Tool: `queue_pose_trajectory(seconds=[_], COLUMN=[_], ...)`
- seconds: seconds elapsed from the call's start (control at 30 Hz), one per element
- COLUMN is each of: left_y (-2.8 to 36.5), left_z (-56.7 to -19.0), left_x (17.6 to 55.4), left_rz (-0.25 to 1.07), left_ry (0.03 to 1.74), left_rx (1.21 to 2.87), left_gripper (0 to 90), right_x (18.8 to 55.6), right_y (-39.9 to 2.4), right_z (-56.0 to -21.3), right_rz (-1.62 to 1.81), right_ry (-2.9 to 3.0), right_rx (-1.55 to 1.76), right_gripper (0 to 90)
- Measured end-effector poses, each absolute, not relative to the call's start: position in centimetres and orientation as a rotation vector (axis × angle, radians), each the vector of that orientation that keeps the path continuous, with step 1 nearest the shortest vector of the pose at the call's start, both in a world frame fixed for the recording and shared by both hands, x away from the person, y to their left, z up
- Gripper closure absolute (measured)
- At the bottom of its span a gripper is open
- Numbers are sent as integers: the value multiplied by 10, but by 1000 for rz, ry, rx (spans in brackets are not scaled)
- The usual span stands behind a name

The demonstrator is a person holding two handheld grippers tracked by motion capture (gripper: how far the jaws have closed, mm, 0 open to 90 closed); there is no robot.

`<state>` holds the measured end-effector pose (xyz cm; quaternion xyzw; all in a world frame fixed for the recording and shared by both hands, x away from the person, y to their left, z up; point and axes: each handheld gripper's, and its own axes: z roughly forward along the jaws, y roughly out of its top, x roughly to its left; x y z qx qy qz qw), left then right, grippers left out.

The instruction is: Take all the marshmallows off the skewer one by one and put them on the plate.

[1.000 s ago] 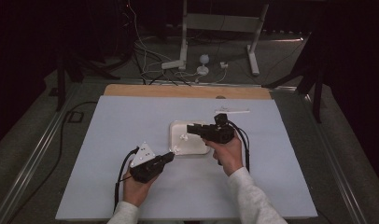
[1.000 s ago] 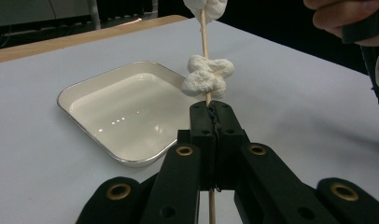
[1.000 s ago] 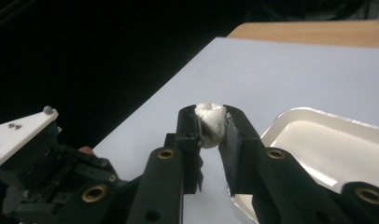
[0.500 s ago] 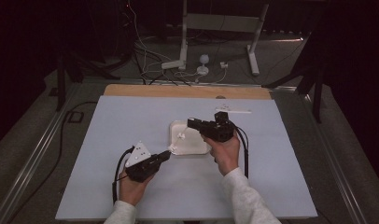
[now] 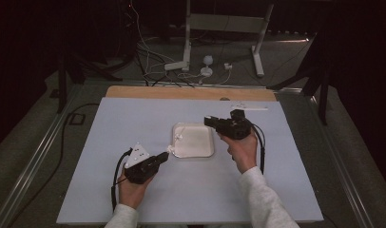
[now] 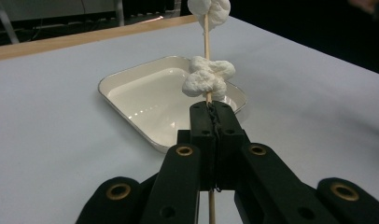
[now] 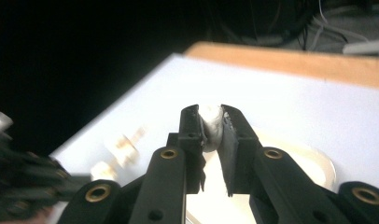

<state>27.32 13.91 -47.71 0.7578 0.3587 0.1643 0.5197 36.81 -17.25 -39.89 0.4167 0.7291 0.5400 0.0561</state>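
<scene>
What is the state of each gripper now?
Left gripper: shut on the wooden skewer with marshmallows.
Right gripper: shut on one marshmallow.

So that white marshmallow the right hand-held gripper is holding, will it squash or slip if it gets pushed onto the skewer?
The marshmallow probably squashes: it bulges between the right hand-held gripper jaws. It looks light and soft, like the lumpy pieces on the skewer. It may cling rather than slip.

The high view looks forward and down from above the person's side, far enough to take in the whole table [image 5: 134,118]. Each gripper view sits close behind its own jaws. All three share the tray [image 5: 200,153] [image 6: 127,79] [image 7: 325,170], toward 12 o'clock in the left gripper view.
</scene>
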Motion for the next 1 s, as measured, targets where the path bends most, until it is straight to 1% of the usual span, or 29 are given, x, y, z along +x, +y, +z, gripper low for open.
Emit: queue_pose_trajectory(seconds=[0.07, 0.1, 0.3, 0.37, 0.47, 0.5, 0.57, 0.63, 0.67, 0.7, 0.73, 0.9, 1.0], left_y=[139, 139, 142, 142, 142, 142, 142, 142, 142, 142, 142, 140, 139], left_z=[-478, -478, -479, -480, -481, -481, -482, -482, -483, -483, -483, -485, -486], left_x=[273, 274, 275, 276, 277, 277, 277, 278, 278, 279, 279, 280, 281], left_rz=[393, 392, 394, 390, 388, 388, 389, 387, 387, 384, 384, 377, 373], left_ry=[863, 866, 883, 894, 907, 907, 908, 913, 916, 920, 920, 923, 925], left_rx=[1817, 1818, 1814, 1811, 1816, 1816, 1818, 1818, 1820, 1819, 1821, 1832, 1835], left_gripper=[900, 900, 900, 900, 900, 900, 900, 900, 900, 900, 900, 900, 900], right_x=[370, 374, 385, 388, 392, 392, 393, 392, 392, 392, 391, 391, 387], right_y=[-170, -165, -152, -149, -147, -147, -147, -146, -146, -146, -146, -145, -144], right_z=[-404, -415, -443, -449, -456, -456, -458, -458, -458, -458, -457, -458, -455], right_rz=[1609, 1570, 1441, 1409, 1371, 1371, 1344, 1326, 1330, 1330, 1321, 1310, 1391], right_ry=[2229, 2252, 2320, 2328, 2350, 2350, 2357, 2355, 2360, 2360, 2363, 2363, 2379], right_rx=[1267, 1283, 1344, 1360, 1398, 1398, 1403, 1399, 1403, 1403, 1398, 1395, 1383], right_gripper=[795, 792, 775, 709, 565, 565, 504, 382, 348, 348, 307, 292, 285])
